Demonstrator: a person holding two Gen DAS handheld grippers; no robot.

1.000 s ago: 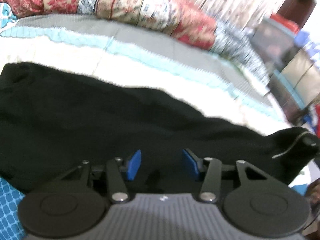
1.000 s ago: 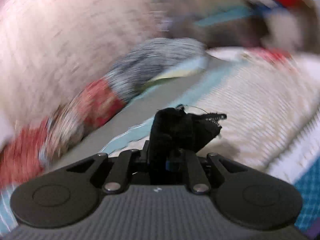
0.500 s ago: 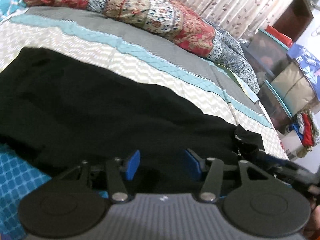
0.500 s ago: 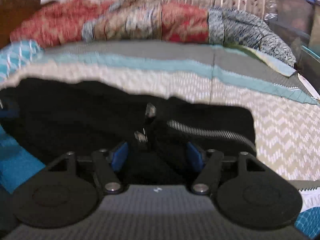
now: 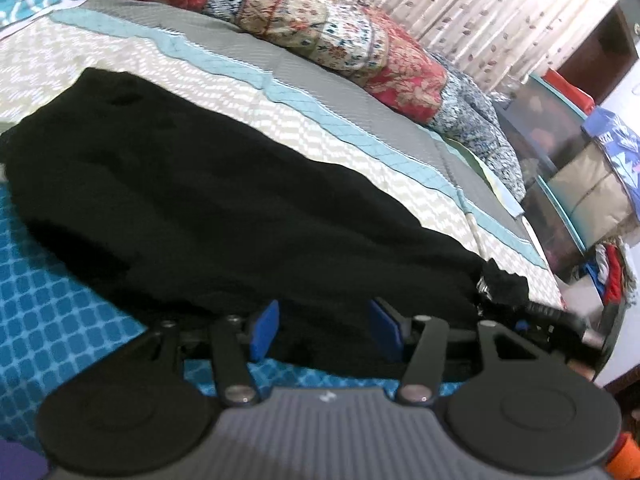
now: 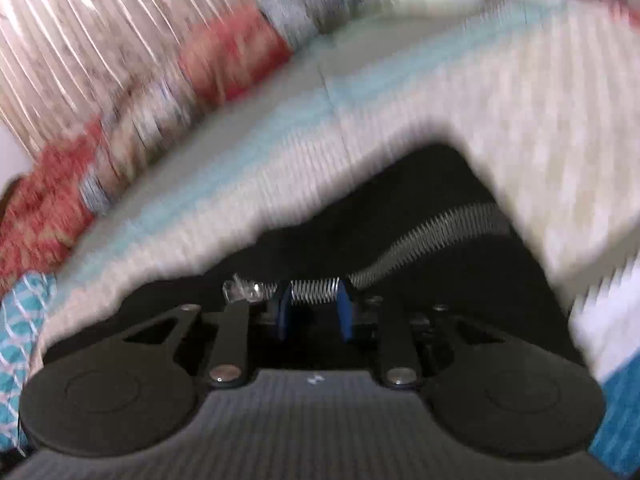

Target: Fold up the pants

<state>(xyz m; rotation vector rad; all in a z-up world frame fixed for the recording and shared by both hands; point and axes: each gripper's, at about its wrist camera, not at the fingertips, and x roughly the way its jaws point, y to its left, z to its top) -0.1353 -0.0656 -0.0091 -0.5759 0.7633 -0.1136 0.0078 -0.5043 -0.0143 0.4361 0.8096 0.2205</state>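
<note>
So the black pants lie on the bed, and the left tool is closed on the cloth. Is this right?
Not quite. The black pants do lie on the bed, but the left tool is open, its blue pads wide apart. The left wrist view shows this.

left wrist low over pants (image 5: 224,216), right wrist closer, blurred, sharing bedspread (image 5: 280,120)

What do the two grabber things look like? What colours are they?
Both match. The left tool and right tool each have blue pads on black link bars with silver rivets, two round black discs, and a ribbed grey body bearing a small white mark. No cables or sleeves show.
</note>
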